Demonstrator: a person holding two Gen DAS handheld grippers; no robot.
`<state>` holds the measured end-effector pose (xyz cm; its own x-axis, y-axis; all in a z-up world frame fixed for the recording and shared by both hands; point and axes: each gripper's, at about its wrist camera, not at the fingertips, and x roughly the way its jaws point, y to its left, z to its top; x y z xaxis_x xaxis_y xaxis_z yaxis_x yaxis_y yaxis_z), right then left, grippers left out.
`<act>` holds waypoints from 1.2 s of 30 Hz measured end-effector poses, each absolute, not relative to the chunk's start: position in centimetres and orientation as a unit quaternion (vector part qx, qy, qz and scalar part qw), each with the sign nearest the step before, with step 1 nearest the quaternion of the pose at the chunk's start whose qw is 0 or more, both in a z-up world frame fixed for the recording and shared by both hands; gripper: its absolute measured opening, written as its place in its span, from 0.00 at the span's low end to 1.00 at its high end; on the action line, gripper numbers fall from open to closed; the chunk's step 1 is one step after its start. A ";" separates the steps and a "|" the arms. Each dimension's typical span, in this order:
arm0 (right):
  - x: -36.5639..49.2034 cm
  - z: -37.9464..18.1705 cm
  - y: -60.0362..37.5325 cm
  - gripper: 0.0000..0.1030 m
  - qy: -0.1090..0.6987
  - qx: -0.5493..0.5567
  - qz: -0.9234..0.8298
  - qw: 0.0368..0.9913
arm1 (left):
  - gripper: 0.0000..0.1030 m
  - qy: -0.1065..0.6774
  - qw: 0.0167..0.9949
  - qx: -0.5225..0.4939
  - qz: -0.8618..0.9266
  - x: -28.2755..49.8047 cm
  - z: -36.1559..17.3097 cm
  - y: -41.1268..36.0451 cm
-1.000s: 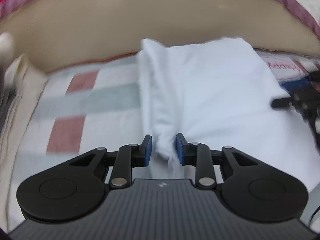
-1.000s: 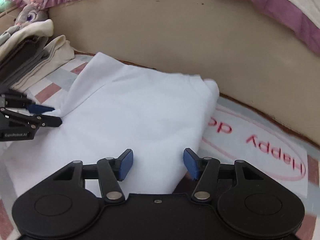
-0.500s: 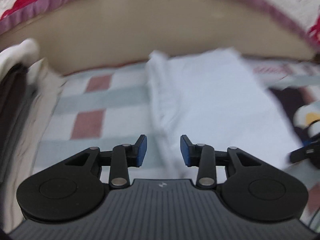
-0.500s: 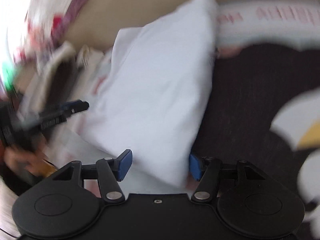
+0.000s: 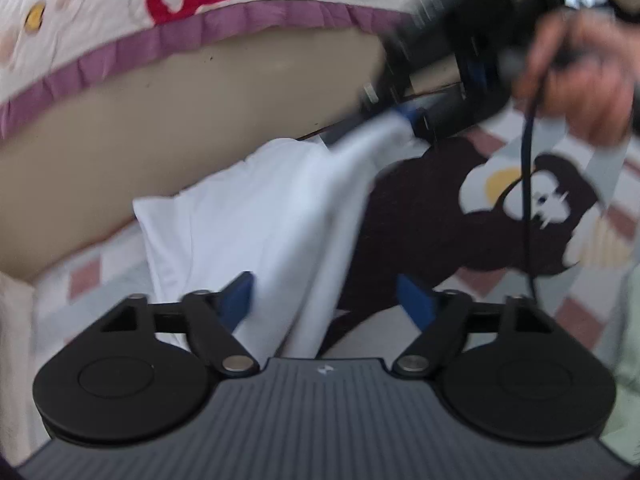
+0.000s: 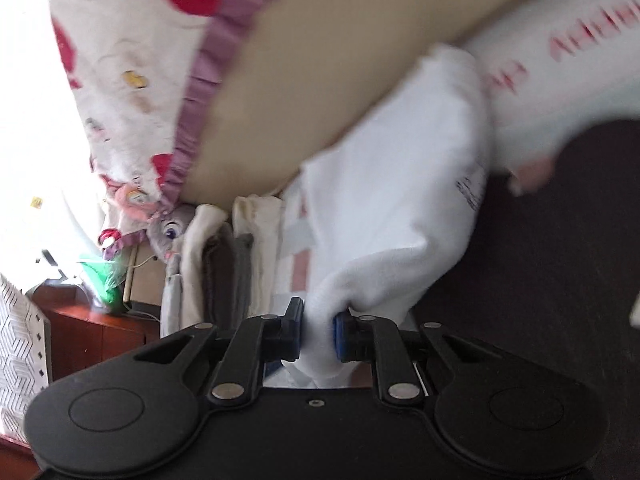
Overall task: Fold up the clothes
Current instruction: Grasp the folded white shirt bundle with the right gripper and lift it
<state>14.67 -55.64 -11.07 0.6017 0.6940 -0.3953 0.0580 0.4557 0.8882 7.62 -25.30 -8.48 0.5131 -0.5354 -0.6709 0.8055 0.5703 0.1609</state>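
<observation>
— Where do we stand with the white garment (image 5: 256, 216)?

— It lies partly folded on the checked blanket (image 5: 84, 280), close to the tan bed side (image 5: 160, 120), and one corner is lifted. Our right gripper (image 6: 318, 334) is closing on that corner — the cloth is bunched between its blue pads and we judge it held. In the left view we see the same gripper up near the person's hand (image 5: 580, 76), pulling the edge into a ridge.

— And our left gripper (image 5: 326, 300)?

— Its jaws are opening wide. The lower edge of the garment runs between them, but neither pad presses on it, so it holds nothing.

— So how do we do this step well?

— We should carry the held corner across in one smooth arc, keep the edge taut and lay it square on the far side. The left gripper could pin the crease line — otherwise the whole piece may drag along. The picture is blurred, so slowing down seems wise.

— What is around us?

— A dark cartoon print (image 5: 480, 216) on the blanket beside the garment, a stack of folded clothes (image 6: 224, 264) to one side, a quilt with a purple frill (image 5: 200, 28) hanging above, and a reddish wooden cabinet (image 6: 92, 332) beyond.
</observation>
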 end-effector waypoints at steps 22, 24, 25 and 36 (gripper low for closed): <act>6.9 -9.4 -52.8 0.17 0.425 0.440 0.316 0.725 | 0.12 0.300 0.905 0.184 -0.239 0.4 -3.8 -19.6; 5.7 -10.1 -52.2 0.17 0.432 0.428 0.316 0.728 | 0.13 0.327 0.897 0.189 -0.228 -0.8 -4.9 -19.7; 5.4 -10.7 -52.2 0.17 0.439 0.427 0.312 0.726 | 0.13 0.328 0.893 0.211 -0.224 -1.1 -5.4 -20.2; 8.1 -12.4 -53.9 0.17 0.429 0.554 0.259 0.665 | 0.19 0.372 0.887 0.101 -0.255 5.8 -6.1 -17.9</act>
